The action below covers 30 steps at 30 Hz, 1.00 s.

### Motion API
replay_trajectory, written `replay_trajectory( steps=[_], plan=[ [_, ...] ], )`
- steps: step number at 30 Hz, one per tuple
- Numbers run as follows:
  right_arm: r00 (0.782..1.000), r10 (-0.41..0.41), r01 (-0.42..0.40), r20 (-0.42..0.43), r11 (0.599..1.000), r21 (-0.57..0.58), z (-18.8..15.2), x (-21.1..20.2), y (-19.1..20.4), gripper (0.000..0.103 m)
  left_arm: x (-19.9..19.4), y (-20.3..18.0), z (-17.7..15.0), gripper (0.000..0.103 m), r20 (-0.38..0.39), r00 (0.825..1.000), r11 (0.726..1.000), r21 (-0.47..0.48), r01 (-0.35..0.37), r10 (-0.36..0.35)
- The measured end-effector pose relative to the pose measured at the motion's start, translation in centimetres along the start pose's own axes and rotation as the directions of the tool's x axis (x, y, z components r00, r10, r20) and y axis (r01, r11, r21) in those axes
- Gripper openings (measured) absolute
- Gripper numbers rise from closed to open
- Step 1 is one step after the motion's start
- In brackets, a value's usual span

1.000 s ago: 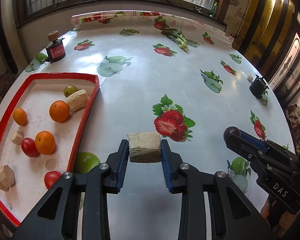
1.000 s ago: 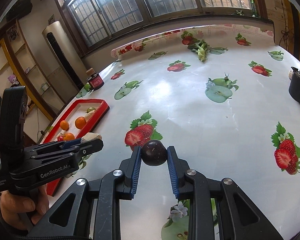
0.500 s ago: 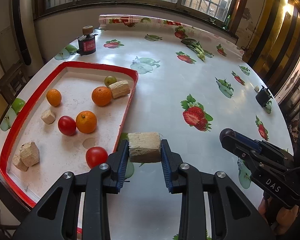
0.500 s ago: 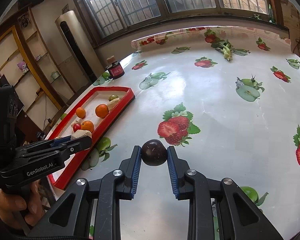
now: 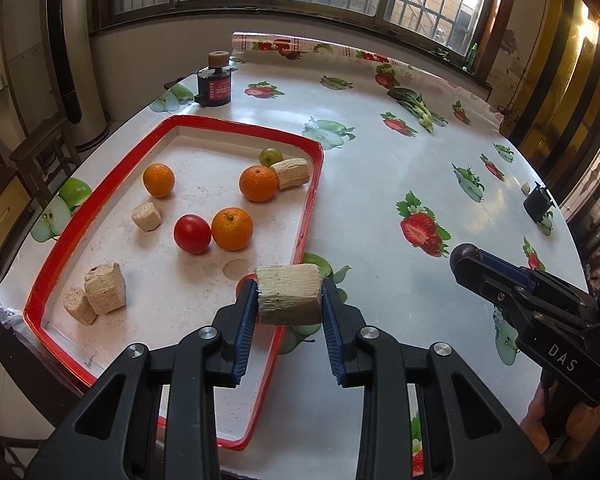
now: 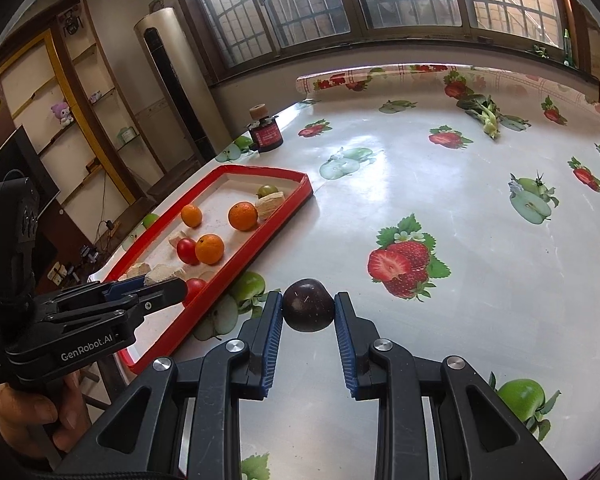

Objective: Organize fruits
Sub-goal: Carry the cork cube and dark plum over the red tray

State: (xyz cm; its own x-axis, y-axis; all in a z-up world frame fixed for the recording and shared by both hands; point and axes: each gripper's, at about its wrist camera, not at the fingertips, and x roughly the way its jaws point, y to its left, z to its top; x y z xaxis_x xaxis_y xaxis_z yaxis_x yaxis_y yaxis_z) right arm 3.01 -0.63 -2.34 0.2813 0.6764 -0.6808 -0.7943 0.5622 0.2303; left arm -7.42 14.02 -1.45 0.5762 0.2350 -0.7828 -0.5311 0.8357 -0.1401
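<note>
now both carries are under way, so the job is to release each piece inside the red tray (image 5: pixel 314 200) rather than on its rim. the left gripper (image 5: pixel 289 300) is clenched on a pale fibrous chunk (image 5: pixel 289 295), held in the air right over the tray's near long edge, with a red tomato (image 5: pixel 245 282) half hidden just beneath it. judging from that, it should travel a little further over the tray's bare floor, clear of the tomato and the oranges (image 5: pixel 232 229), sink low, then let go so nothing rolls. the right gripper (image 6: pixel 308 311) grasps a dark plum (image 6: pixel 309 310) over the tablecloth (image 6: pixel 440 208), outside the tray's long edge; it likely needs to cross that edge without bumping the left gripper.
</note>
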Motion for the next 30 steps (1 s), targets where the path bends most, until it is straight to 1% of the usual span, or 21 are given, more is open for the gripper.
replay_trajectory(
  steps=[9,19,25,30],
  plan=[
    [1.0,0.027,-0.027,-0.002,0.999,-0.038,1.0,0.9,2.2,0.027,-0.8,3.5,-0.2,0.029,0.014,0.999,0.997,-0.065,-0.035,0.036],
    [0.998,0.056,-0.057,-0.013,0.995,-0.078,2.0,2.3,4.3,0.027,-1.3,7.7,-0.4,0.029,0.02,0.997,0.987,-0.142,-0.071,0.074],
    [0.997,0.066,-0.068,-0.03,0.993,-0.092,2.4,3.6,5.2,0.027,-1.4,10.1,0.2,0.029,0.024,0.996,0.981,-0.176,-0.081,0.086],
    [0.997,0.066,-0.07,-0.04,0.991,-0.118,2.8,4.6,6.1,0.027,-1.3,12.2,0.7,0.029,0.027,0.993,0.974,-0.201,-0.108,0.116]
  ],
)
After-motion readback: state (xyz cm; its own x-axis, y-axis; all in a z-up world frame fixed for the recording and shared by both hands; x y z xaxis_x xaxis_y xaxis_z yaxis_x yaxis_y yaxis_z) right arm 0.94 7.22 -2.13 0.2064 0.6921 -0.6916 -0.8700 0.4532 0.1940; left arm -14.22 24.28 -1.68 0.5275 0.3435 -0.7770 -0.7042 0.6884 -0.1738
